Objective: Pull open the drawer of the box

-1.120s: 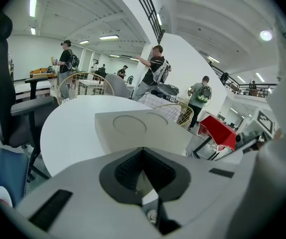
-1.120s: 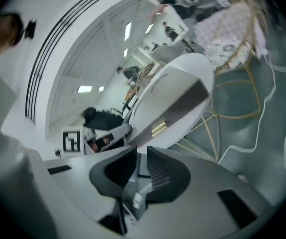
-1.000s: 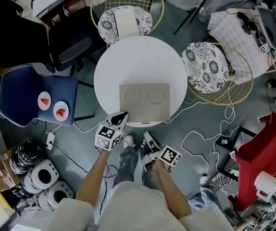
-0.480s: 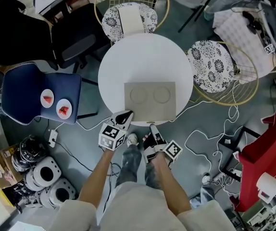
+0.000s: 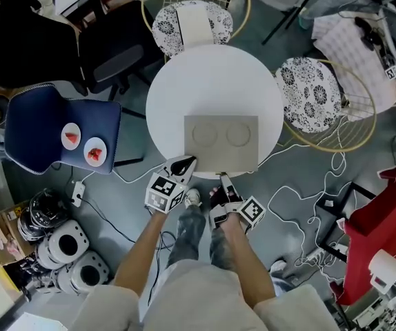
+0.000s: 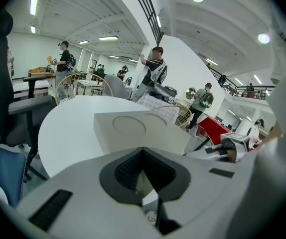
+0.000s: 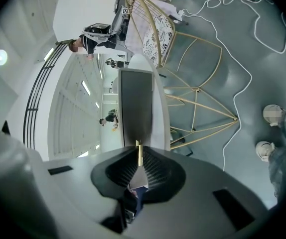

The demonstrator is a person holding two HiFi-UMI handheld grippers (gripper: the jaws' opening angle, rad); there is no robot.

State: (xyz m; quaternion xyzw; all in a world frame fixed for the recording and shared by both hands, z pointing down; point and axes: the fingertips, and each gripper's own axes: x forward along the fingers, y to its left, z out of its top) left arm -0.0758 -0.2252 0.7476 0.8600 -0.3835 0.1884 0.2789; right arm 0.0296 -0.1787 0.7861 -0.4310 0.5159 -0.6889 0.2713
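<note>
Right tool [image 5: 223,178] has reached the box [image 5: 221,142], jaws just closing onto its thin brass pull [image 7: 139,153]; left tool [image 5: 185,162] sits clenched, empty. Tugging could drag the whole box off the tabletop [image 5: 184,88].

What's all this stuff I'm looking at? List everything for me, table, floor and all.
table: one, white, round, centre.
box: one, beige, at the table's near edge.
drawer handle: one, thin, brass, on the box's front.
wire chairs: two, gold with black-and-white cushions, beyond and right of the table.
blue chair: one, left of the table.
plates: two, white with something red, on the blue chair.
office chair: one, black, upper left.
cables: several, white, on the floor at right.
legs: two, blue jeans, bottom centre.
left gripper: one, grey, shut and empty, by the box's near left corner.
right gripper: one, grey; its jaws have just been closing and now pinch the drawer handle.
</note>
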